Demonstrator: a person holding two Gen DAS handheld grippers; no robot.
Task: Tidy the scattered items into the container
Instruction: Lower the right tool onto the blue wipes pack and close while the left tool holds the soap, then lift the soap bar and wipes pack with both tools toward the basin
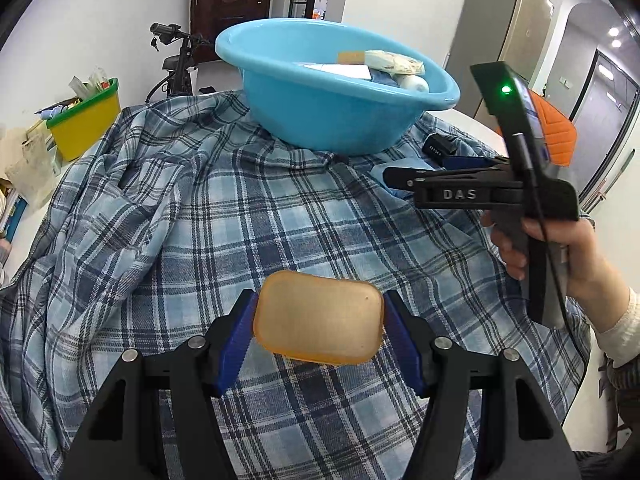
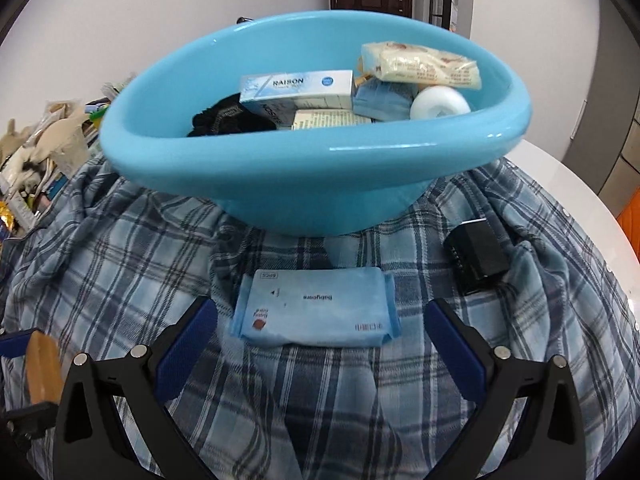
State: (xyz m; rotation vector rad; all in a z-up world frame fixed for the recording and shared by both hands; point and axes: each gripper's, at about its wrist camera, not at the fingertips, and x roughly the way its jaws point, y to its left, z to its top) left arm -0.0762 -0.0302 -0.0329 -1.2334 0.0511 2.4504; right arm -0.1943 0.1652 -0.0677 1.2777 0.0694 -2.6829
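the left gripper (image 1: 320, 320) has its fingers clenched on an amber soap bar (image 1: 319, 317), held above the plaid cloth (image 1: 160, 200) on the worktop. the right gripper (image 2: 320, 328) has its fingers released, standing on both sides of a blue wipes pack (image 2: 316, 312) that lies on the cloth, just in front of the blue basin (image 2: 312, 168). a black box (image 2: 476, 256) lies right of the pack.

"RAISON" on box (image 2: 297, 90); "DAS" on right gripper (image 1: 459, 193); "babycare" on wipes pack (image 2: 316, 308).
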